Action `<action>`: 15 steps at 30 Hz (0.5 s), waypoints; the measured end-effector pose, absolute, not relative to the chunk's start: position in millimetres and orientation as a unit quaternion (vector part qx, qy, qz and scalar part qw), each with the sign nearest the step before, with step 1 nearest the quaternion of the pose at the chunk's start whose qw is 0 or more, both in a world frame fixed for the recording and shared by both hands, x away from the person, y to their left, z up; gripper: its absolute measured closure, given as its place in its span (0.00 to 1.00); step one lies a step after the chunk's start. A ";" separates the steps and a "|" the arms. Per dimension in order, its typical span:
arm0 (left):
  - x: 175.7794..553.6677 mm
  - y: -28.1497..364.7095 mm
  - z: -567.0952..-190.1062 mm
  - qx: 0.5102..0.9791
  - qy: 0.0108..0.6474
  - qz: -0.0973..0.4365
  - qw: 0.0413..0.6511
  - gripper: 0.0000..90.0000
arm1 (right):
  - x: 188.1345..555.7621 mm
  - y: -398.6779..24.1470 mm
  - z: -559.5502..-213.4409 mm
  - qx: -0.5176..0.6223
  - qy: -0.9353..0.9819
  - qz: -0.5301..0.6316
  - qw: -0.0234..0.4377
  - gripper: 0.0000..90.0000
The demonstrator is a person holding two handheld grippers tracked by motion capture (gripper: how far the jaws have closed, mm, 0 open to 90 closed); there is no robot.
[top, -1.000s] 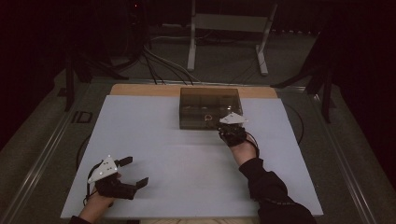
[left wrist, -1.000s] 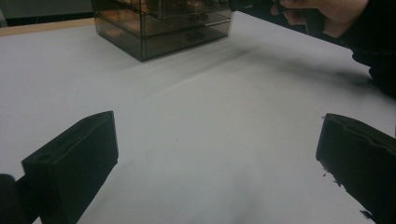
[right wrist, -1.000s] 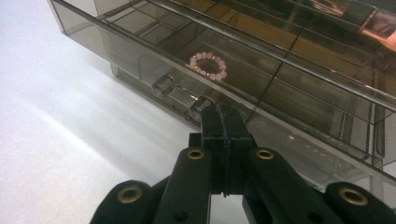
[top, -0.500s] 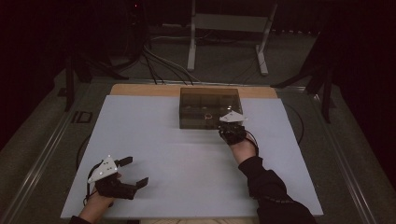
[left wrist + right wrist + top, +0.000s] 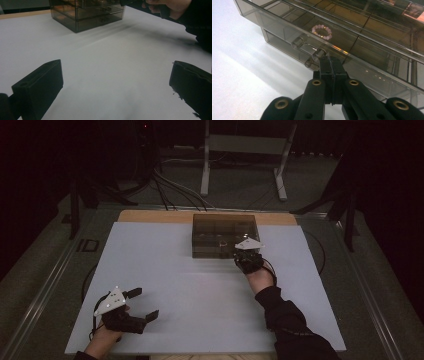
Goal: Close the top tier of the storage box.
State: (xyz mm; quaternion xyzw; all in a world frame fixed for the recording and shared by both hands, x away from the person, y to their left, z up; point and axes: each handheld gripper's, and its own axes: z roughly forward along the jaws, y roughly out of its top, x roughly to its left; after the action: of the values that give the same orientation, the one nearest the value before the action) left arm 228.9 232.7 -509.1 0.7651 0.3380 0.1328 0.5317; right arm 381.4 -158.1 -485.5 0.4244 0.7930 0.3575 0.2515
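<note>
A smoky see-through drawer box (image 5: 224, 236) stands at the back middle of the white table top (image 5: 200, 290). A pink bead bracelet (image 5: 322, 31) lies inside an upper drawer. My right gripper (image 5: 331, 61) is at the box front, jaws pressed together, with its tips against the right end of a clear drawer handle (image 5: 308, 47); nothing shows between the jaws. From above, the right gripper (image 5: 241, 255) sits at the box's front right corner. My left gripper (image 5: 145, 304) rests near the front left of the table, jaws wide apart over bare table (image 5: 116, 65), nothing between them.
A wooden strip (image 5: 150, 216) edges the table behind the white sheet. Beyond it stand a metal stand (image 5: 245, 155) and cables (image 5: 165, 180) on the floor. The person's dark right sleeve (image 5: 290, 320) lies across the front right of the table.
</note>
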 end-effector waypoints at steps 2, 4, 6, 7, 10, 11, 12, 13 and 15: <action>228.9 232.6 -509.1 0.765 0.338 0.133 0.532 0.00 | 381.8 -158.1 -485.6 0.424 0.793 0.357 0.252 1.00; 228.9 232.6 -509.1 0.765 0.338 0.132 0.532 0.00 | 382.4 -158.2 -485.8 0.424 0.793 0.357 0.252 1.00; 228.9 232.6 -509.0 0.765 0.338 0.133 0.532 0.00 | 383.0 -158.2 -486.0 0.425 0.793 0.356 0.252 1.00; 228.8 232.5 -509.0 0.765 0.338 0.133 0.532 0.00 | 383.2 -158.1 -486.1 0.425 0.793 0.356 0.252 1.00; 228.9 232.5 -509.1 0.766 0.337 0.133 0.532 0.00 | 384.0 -158.1 -486.1 0.426 0.793 0.355 0.252 1.00; 228.8 232.4 -509.1 0.765 0.337 0.133 0.532 0.00 | 384.4 -158.1 -486.3 0.426 0.793 0.355 0.253 1.00; 228.8 232.6 -509.0 0.765 0.337 0.133 0.532 0.00 | 384.8 -158.0 -486.4 0.426 0.793 0.355 0.253 1.00; 228.8 232.6 -509.0 0.765 0.338 0.133 0.532 0.00 | 385.2 -158.1 -486.5 0.427 0.793 0.354 0.252 1.00; 228.9 232.7 -509.1 0.765 0.338 0.133 0.532 0.00 | 386.1 -158.2 -486.8 0.427 0.793 0.354 0.253 1.00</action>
State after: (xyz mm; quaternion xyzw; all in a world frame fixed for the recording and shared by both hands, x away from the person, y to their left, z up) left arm 228.9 232.7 -509.1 0.7652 0.3380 0.1327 0.5316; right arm 386.1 -158.2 -486.8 0.4267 0.7929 0.3538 0.2532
